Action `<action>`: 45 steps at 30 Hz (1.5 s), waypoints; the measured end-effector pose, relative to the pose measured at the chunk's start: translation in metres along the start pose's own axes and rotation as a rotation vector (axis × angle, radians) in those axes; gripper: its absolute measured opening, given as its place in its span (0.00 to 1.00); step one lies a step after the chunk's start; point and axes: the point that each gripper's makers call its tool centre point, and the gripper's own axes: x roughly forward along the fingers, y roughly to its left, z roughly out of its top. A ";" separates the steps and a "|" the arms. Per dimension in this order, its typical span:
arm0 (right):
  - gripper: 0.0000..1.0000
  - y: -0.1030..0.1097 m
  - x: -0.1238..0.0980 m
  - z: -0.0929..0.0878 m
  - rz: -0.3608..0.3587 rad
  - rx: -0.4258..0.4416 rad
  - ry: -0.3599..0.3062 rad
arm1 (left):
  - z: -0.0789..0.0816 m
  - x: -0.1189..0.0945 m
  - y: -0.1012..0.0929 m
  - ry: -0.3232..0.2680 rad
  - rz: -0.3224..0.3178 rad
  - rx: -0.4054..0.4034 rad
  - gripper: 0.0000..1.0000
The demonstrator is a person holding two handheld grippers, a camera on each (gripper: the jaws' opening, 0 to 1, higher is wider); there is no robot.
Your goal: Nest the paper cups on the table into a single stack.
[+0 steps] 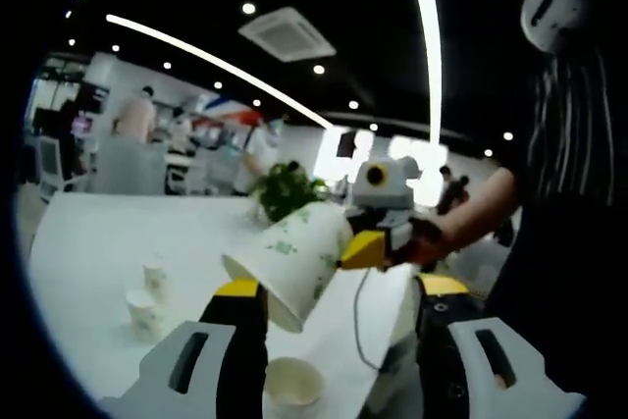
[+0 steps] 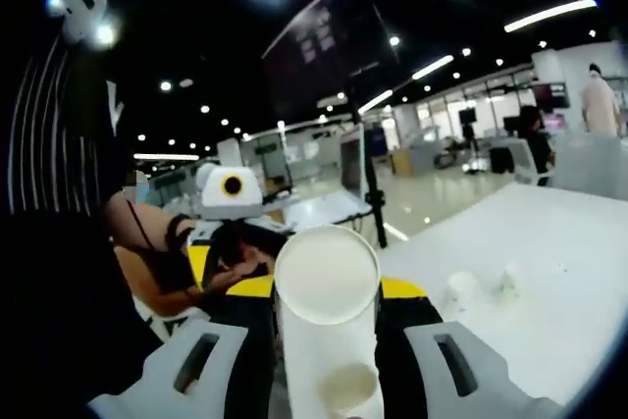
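In the left gripper view, the left gripper [image 1: 339, 306] sits nearest, jaws spread apart with nothing between them. Just below the jaws a paper cup [image 1: 291, 386] stands open-mouthed on the white table [image 1: 88, 252], its base cut off by the frame. Above the jaws, the right gripper [image 1: 368, 247] comes in from the right, clamped on the base of a green-printed cup [image 1: 294, 260] held tilted, mouth toward the camera. Further left, two small cups [image 1: 147, 298] stand close together on the table, their print too blurred to read.

In the right gripper view, the right gripper [image 2: 327, 291] has its jaws pressed on the held cup [image 2: 327, 287], whose round mouth hides the fingertips. Beneath it another cup [image 2: 347, 386] is partly hidden. Two distant cups [image 2: 479, 287] sit on the tabletop [image 2: 549, 272], soft and hard to make out.
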 end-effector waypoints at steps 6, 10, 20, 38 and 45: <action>0.35 0.005 0.000 -0.002 0.025 0.026 -0.011 | 0.003 -0.003 -0.001 0.006 -0.022 -0.024 0.47; 0.35 0.009 0.000 -0.002 0.047 0.039 -0.013 | 0.009 -0.007 -0.003 -0.003 -0.028 -0.014 0.37; 0.34 0.013 0.001 -0.001 0.078 0.086 -0.037 | 0.011 -0.011 -0.003 -0.019 -0.030 -0.032 0.27; 0.34 0.029 0.000 -0.012 0.116 0.108 -0.020 | 0.005 -0.017 -0.009 -0.009 -0.050 -0.105 0.09; 0.34 0.032 0.001 -0.014 0.122 0.114 -0.021 | 0.009 -0.019 -0.012 -0.020 -0.064 -0.130 0.06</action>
